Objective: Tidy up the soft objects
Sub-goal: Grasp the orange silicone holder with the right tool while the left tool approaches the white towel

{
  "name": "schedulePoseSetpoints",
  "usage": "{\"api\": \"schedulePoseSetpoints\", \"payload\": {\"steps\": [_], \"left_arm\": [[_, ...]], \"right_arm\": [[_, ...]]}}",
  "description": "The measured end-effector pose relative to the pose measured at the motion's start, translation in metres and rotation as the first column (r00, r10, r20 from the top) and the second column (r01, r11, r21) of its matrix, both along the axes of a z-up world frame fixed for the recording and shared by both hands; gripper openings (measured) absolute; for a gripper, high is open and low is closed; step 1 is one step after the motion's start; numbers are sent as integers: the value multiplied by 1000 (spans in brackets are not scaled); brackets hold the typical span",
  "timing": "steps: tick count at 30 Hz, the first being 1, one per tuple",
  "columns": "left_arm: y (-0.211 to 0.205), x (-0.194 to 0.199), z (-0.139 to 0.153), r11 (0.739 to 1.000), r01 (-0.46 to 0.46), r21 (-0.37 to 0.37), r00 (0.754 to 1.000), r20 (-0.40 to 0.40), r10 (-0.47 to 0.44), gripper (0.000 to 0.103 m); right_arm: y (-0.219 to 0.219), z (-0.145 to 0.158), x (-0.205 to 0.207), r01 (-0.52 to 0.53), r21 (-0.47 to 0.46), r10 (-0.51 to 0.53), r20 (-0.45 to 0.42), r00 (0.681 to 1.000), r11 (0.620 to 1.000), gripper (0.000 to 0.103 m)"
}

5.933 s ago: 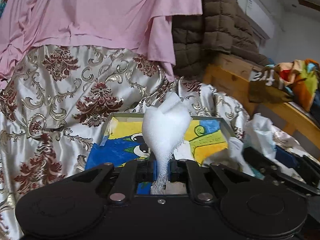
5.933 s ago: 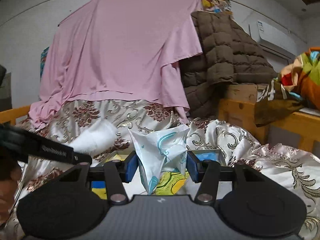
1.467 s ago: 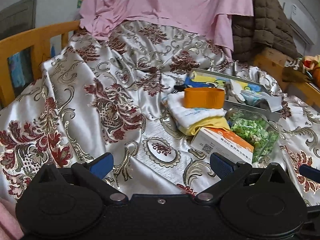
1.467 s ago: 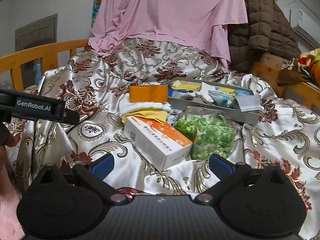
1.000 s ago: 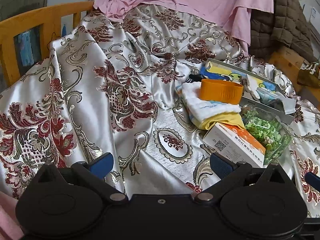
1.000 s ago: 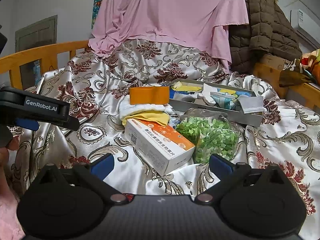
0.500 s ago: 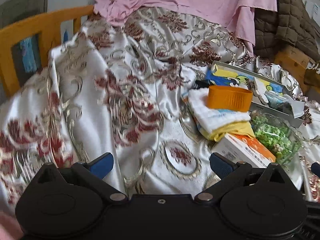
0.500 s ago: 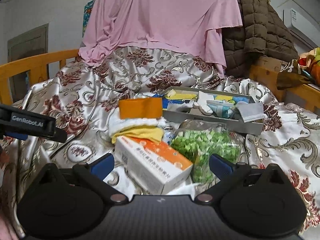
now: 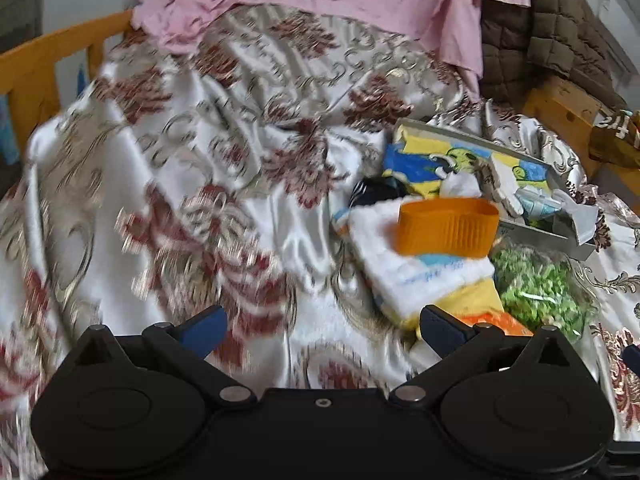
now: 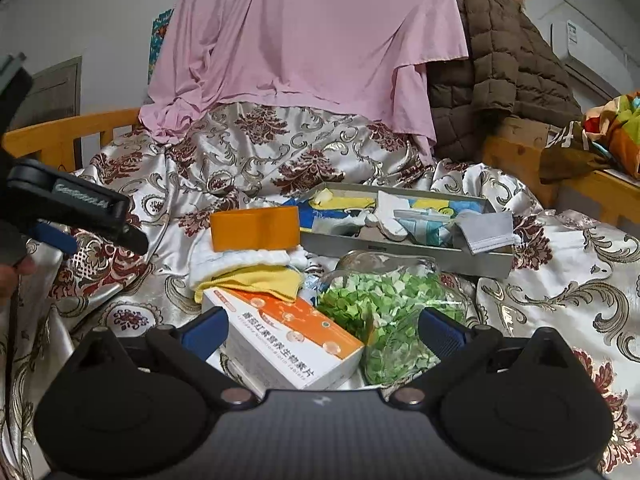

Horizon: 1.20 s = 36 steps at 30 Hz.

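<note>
A grey tray [image 10: 400, 255] on the patterned bedspread holds white gauze [image 10: 386, 212], a blue-patterned packet [image 10: 420, 226] and a grey cloth [image 10: 486, 227]. In front of it an orange container [image 10: 255, 228] sits on a folded white towel [image 10: 240, 260] and a yellow cloth [image 10: 256, 280]. My right gripper [image 10: 324, 332] is open and empty, just behind an orange-and-white box [image 10: 288, 336]. My left gripper [image 9: 322, 330] is open too. It hovers over the bedspread, left of the towel [image 9: 420, 272] and orange container [image 9: 446, 226]. It also shows from the side as the left gripper [image 10: 100, 232].
A clear bag of green bits [image 10: 384, 300] lies right of the box. A pink sheet [image 10: 312, 48] and a brown quilted coat [image 10: 504, 72] hang behind. A wooden bed rail [image 9: 48, 60] runs along the left. Wooden furniture with colourful fabric [image 10: 616, 132] stands on the right.
Both grippers let go of the gauze and the packet, which now lie in the tray, and drew back. Over the last second both have edged forward toward the pile, staying open.
</note>
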State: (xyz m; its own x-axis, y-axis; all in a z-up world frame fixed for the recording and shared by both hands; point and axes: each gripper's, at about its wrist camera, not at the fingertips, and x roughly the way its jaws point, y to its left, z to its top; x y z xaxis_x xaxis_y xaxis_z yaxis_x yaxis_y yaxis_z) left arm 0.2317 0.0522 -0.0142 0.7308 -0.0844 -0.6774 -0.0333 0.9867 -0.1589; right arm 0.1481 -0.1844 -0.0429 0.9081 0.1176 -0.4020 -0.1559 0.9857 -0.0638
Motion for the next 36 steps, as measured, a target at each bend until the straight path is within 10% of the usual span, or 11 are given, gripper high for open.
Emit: {"api": "schedulePoseSetpoints", "payload": {"steps": [13, 28, 36], "left_arm": [[-4, 36, -18, 993, 4, -118, 999, -31, -7, 102], [2, 38, -7, 951, -178, -252, 972, -195, 131, 102], [-3, 33, -21, 946, -181, -269, 969, -216, 124, 102]], "right_arm": [[9, 0, 8, 59, -2, -59, -2, 998, 998, 103], [50, 115, 61, 89, -95, -101, -126, 987, 992, 103], [48, 115, 100, -29, -53, 21, -150, 989, 998, 103]]}}
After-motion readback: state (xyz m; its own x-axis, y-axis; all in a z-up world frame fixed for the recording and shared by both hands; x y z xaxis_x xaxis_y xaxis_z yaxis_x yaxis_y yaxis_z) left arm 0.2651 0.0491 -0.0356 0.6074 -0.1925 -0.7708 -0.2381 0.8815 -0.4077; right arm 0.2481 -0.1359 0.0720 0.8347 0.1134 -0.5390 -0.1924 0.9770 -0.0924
